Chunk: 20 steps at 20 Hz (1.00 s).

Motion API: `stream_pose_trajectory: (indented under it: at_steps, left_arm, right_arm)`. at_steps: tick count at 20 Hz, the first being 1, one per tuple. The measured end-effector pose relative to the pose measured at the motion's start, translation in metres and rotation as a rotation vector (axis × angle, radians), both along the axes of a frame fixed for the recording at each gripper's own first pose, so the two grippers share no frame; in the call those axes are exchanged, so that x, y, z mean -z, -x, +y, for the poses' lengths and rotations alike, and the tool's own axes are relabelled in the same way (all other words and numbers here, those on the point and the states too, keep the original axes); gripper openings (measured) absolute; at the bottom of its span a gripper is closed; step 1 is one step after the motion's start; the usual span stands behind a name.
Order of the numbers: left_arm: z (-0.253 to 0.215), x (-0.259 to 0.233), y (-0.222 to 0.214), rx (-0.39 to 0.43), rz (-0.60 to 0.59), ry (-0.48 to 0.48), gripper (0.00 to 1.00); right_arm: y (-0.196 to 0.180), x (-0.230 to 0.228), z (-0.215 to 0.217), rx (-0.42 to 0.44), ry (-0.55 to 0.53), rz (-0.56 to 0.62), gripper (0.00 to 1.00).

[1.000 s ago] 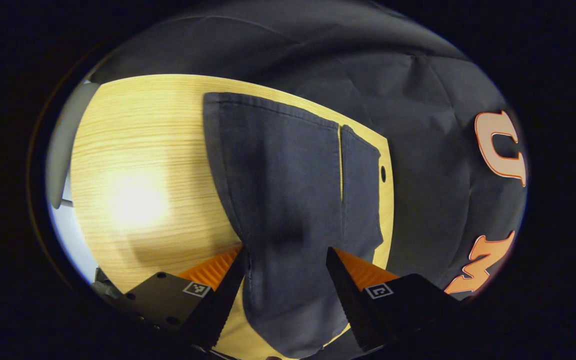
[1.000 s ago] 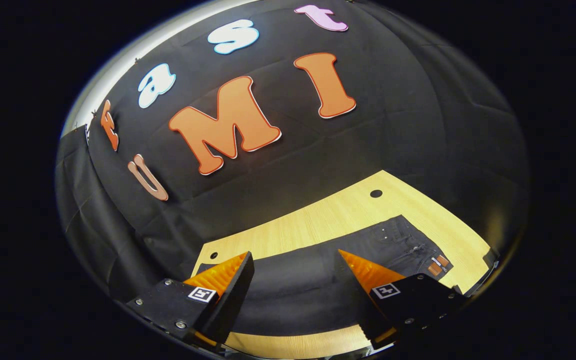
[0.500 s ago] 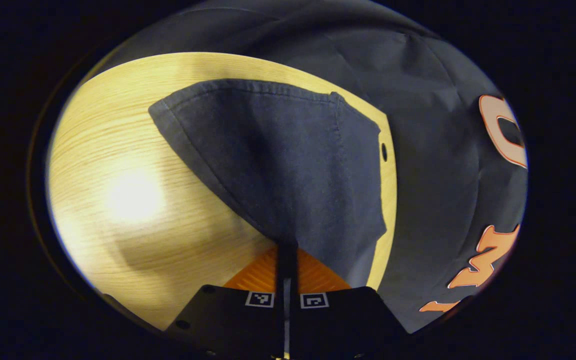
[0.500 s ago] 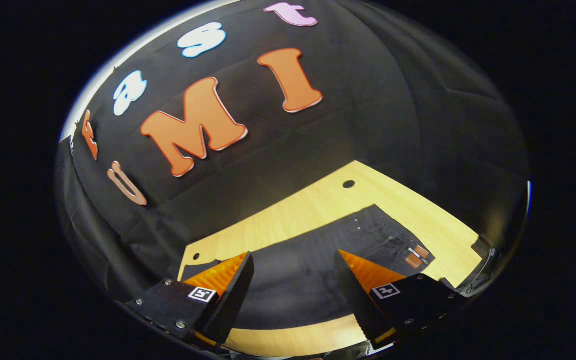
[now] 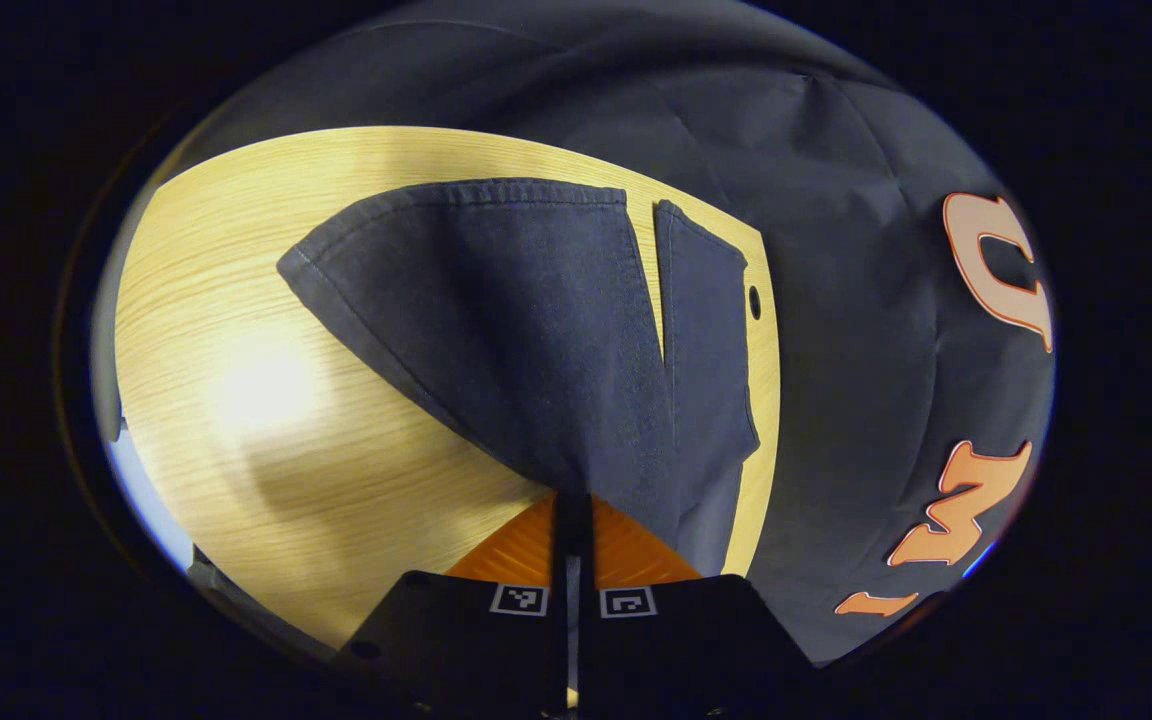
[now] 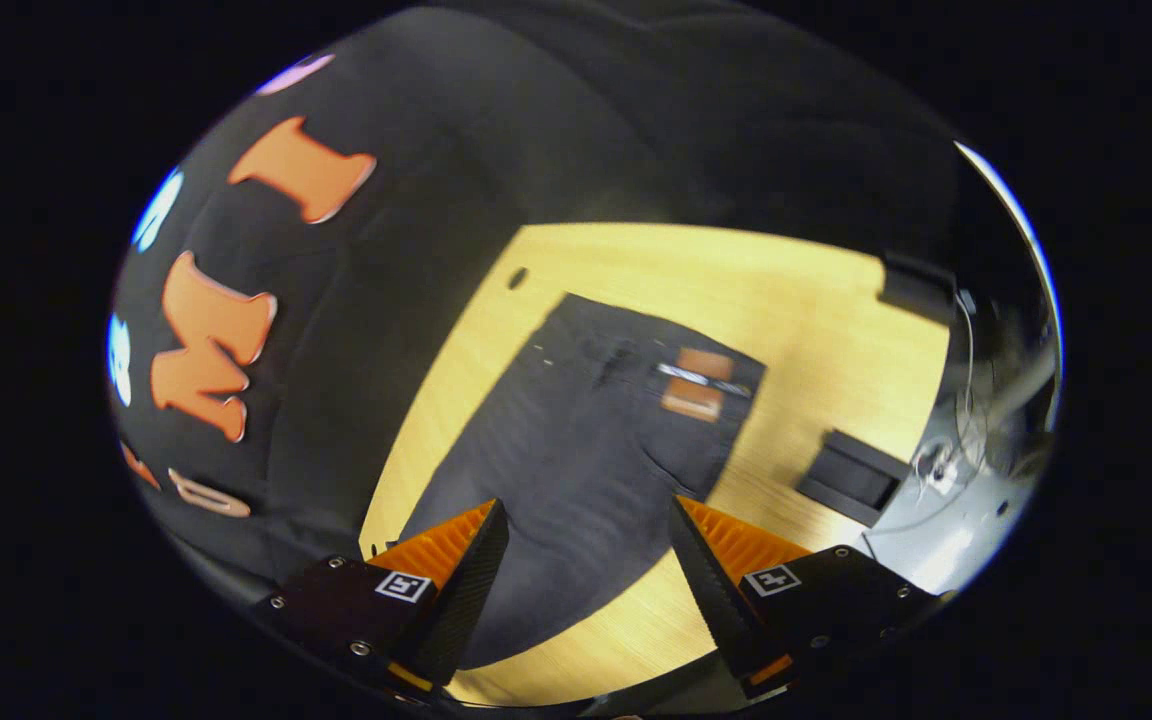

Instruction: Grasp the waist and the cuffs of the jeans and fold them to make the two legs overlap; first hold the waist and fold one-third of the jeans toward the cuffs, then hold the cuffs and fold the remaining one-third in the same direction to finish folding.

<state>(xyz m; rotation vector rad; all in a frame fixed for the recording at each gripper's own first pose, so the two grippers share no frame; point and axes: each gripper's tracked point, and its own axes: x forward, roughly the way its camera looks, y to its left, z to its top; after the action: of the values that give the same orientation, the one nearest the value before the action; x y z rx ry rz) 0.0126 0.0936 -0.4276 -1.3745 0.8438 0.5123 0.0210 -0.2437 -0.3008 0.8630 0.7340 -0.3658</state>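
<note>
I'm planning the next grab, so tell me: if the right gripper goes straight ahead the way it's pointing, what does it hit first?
Most likely the jeans. The right gripper is open, and dark denim lies directly between and beyond its fingers on the table. How far off the cloth lies is unclear.

We see the jeans (image 5: 536,330) as dark matt denim cloth with stitched hems and a finely grained weave. The table (image 5: 266,300) is pale wood-grain laminate, smooth, with a glossy light reflection. The booth wall (image 5: 836,250) is matt creased cloth.
</note>
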Motion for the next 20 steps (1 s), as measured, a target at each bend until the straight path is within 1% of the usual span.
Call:
stream_pose_trajectory:
  at_steps: [1, 4, 5, 7, 8, 10, 11, 13, 15, 17, 18, 19, 20]
  left_arm:
    - [-0.001, -0.001, 0.004, 0.000, 0.005, 0.000, 0.05]
    - [-0.004, -0.005, 0.010, 0.004, 0.015, -0.007, 0.05]
    - [-0.004, -0.006, 0.011, 0.005, 0.020, -0.007, 0.05]
    - [-0.005, -0.006, 0.014, -0.002, 0.028, -0.001, 0.05]
    - [-0.006, -0.007, 0.016, -0.002, 0.030, 0.002, 0.05]
    - [-0.005, -0.009, 0.020, -0.004, 0.032, 0.003, 0.04]
    - [-0.004, -0.009, 0.020, -0.005, 0.033, 0.004, 0.05]
    - [-0.005, -0.007, 0.019, -0.008, 0.039, 0.008, 0.05]
    - [-0.006, -0.006, 0.020, -0.008, 0.044, 0.007, 0.05]
    - [-0.006, -0.009, 0.018, -0.005, 0.041, 0.005, 0.04]
    - [-0.007, -0.009, 0.018, -0.004, 0.041, 0.004, 0.05]
    - [-0.007, -0.008, 0.017, -0.005, 0.041, 0.004, 0.04]
    - [-0.008, -0.008, 0.017, -0.008, 0.041, 0.006, 0.04]
  right_arm:
    - [0.001, 0.016, -0.006, 0.028, -0.022, 0.027, 0.98]
    - [0.001, 0.059, -0.026, 0.065, 0.029, 0.127, 0.98]
    - [-0.002, 0.066, -0.028, 0.072, 0.020, 0.147, 0.98]
    - [-0.013, 0.071, -0.030, 0.093, -0.021, 0.142, 0.99]
    - [-0.018, 0.074, -0.033, 0.099, -0.023, 0.141, 0.99]
    - [-0.026, 0.081, -0.033, 0.067, -0.008, 0.131, 0.98]
    - [-0.026, 0.077, -0.031, 0.054, -0.002, 0.128, 0.95]
    - [-0.033, 0.076, -0.029, 0.050, -0.013, 0.118, 0.94]
    - [-0.041, 0.077, -0.028, 0.076, -0.017, 0.105, 0.94]
    - [-0.045, 0.080, -0.032, 0.111, 0.005, 0.093, 0.92]
    - [-0.043, 0.082, -0.035, 0.128, 0.018, 0.099, 0.82]
    - [-0.040, 0.081, -0.038, 0.132, 0.035, 0.101, 0.76]
    - [-0.041, 0.083, -0.040, 0.128, 0.057, 0.096, 0.55]
